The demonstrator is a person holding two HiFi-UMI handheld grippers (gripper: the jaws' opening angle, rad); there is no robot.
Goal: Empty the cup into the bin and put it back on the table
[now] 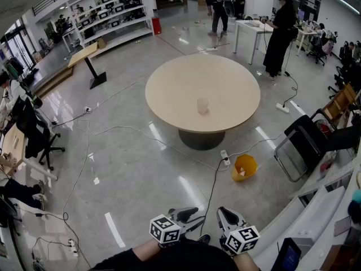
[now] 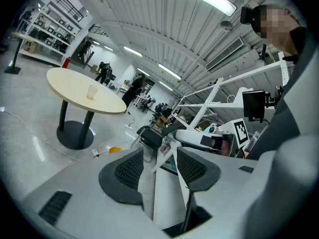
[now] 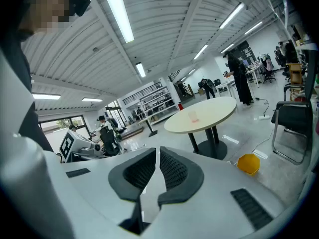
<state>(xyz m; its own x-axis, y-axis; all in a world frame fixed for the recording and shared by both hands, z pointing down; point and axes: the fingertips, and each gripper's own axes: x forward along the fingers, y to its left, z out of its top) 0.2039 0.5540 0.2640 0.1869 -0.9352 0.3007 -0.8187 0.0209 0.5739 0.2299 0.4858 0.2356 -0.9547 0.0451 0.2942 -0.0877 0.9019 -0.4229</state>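
A clear, pink-tinted cup (image 1: 202, 106) stands upright near the middle of the round beige table (image 1: 169, 89). A yellow bin (image 1: 245, 167) sits on the floor beside the table's dark base, on the right. Both grippers are low and close to my body, far from the table. My left gripper (image 1: 190, 217) is open wide with nothing between its pads (image 2: 130, 169). My right gripper (image 1: 227, 216) has its pads (image 3: 173, 169) almost together and holds nothing. The left gripper view shows the cup (image 2: 91, 91) and the bin (image 2: 115, 149). The right gripper view shows the cup (image 3: 193, 115) and the bin (image 3: 248, 164) too.
Cables and a power strip (image 1: 225, 158) lie on the shiny floor between me and the table. A black folding chair (image 1: 307, 143) stands right of the bin. White shelving (image 1: 316, 219) is close at my right. A person in black (image 1: 279, 33) stands behind the table by a white desk.
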